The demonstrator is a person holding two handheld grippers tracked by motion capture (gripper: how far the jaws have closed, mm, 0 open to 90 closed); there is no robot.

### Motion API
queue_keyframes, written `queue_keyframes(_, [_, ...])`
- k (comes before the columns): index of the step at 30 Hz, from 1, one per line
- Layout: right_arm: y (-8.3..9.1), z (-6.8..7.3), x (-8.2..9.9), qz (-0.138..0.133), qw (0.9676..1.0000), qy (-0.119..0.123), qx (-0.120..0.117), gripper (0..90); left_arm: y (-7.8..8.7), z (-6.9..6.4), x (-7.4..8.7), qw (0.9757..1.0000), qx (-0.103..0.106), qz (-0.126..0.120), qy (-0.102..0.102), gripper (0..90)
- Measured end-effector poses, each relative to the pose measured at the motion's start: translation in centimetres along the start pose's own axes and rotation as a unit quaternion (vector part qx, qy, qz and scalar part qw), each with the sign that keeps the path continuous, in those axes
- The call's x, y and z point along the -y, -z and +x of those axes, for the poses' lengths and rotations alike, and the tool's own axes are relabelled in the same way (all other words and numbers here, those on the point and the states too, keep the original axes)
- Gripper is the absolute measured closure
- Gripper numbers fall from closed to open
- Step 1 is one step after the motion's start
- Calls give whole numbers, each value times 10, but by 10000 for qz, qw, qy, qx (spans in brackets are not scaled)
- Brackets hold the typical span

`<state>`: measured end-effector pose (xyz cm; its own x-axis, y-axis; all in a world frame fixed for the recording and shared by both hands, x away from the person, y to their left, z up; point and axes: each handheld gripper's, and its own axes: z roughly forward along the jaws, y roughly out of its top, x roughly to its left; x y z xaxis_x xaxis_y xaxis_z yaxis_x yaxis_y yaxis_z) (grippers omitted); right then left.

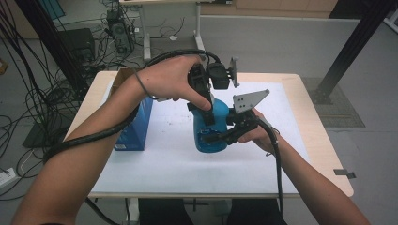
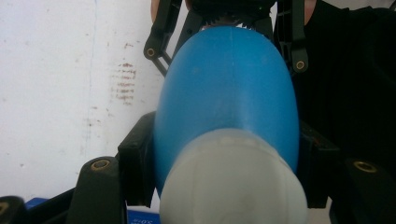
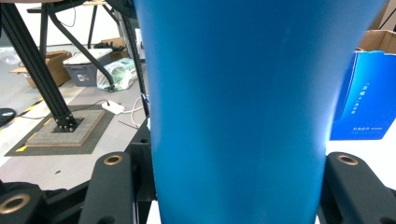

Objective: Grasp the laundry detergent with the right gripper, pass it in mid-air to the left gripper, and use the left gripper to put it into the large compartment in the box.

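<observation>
a blue bottle (image 1: 210, 129) with a pale cap (image 2: 232, 182) stands upright near the middle of the worktop (image 1: 300, 112). the left tongs (image 1: 205, 110) come down from above and clamp its upper part near the cap. the right tongs (image 1: 220, 137) grip its lower body from the side. a blue box (image 1: 137, 126) stands toward the worktop's left edge.
</observation>
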<state>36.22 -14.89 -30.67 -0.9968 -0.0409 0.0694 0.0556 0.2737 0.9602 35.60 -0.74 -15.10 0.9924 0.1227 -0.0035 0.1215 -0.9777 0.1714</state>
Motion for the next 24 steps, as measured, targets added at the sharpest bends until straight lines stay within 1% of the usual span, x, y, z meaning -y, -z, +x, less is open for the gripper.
queue_keyframes(24, [0, -1, 1, -10, 10000, -6, -5, 440, -1, 1, -1, 10000, -1, 27, 24, 371])
